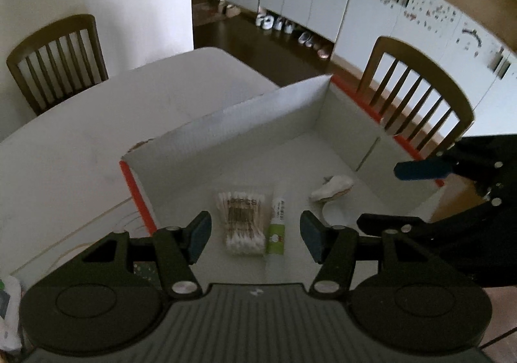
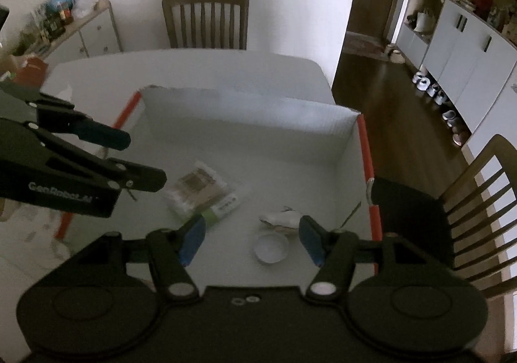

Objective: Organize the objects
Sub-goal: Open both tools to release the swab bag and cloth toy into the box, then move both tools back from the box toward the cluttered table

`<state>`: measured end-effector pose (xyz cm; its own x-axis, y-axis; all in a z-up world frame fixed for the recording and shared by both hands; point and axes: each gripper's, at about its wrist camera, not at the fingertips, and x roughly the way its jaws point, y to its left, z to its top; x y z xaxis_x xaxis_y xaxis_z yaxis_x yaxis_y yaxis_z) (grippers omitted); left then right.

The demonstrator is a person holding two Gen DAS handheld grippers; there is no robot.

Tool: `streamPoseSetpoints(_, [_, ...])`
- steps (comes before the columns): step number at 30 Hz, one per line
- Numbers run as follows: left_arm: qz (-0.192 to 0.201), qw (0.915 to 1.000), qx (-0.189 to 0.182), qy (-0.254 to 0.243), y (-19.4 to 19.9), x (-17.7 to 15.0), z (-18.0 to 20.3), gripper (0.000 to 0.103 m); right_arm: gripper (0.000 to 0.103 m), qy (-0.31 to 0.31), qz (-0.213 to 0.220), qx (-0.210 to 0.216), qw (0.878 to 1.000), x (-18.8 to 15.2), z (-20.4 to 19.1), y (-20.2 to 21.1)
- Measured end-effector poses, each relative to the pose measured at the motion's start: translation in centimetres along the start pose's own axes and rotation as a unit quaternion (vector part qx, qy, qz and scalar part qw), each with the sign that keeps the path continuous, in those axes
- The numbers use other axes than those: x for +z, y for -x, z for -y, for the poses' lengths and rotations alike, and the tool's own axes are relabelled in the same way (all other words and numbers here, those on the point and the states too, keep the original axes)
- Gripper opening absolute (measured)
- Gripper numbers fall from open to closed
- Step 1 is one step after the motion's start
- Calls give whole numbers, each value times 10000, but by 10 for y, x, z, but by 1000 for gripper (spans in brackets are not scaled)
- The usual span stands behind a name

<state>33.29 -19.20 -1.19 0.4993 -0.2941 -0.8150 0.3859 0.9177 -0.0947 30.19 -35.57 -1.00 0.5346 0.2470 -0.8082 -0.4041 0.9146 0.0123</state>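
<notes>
Both the left gripper [image 1: 255,235] and right gripper [image 2: 252,238] hang spread and empty above the box [image 1: 274,117]; lift clear before swinging away.

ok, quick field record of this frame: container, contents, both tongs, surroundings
container: white open box with orange edges, on a white table
contents: cotton swab pack, small tube beside it, seashell, small round white lid
left tongs: open, empty, above the swab pack and tube
right tongs: open, empty, above the lid and seashell
contact: neither touches anything
surroundings: wooden chairs at the table
</notes>
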Motion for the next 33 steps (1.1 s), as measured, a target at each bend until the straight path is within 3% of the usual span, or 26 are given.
streamPoseSetpoints(12, [531, 9985, -148, 56, 62, -32, -19, 65, 78, 11, 486, 117, 9987, -9, -49, 39])
streamPoseSetpoints(17, [625, 9979, -100, 96, 84, -51, -37, 65, 87, -4, 613, 131, 9980, -14, -78, 45])
streamPoseSetpoints(20, [668, 9976, -95, 147, 96, -64, -51, 78, 90, -15, 656, 211, 9976, -16, -94, 48])
streamPoseSetpoints(28, [690, 9974, -64, 210, 118, -99, -82, 84, 101, -84, 741, 317, 9967, -17, -138, 50])
streamPoseSetpoints(33, [640, 9975, -78, 282, 125, -121, -103, 85, 102, -69, 729, 357, 9967, -18, -165, 49])
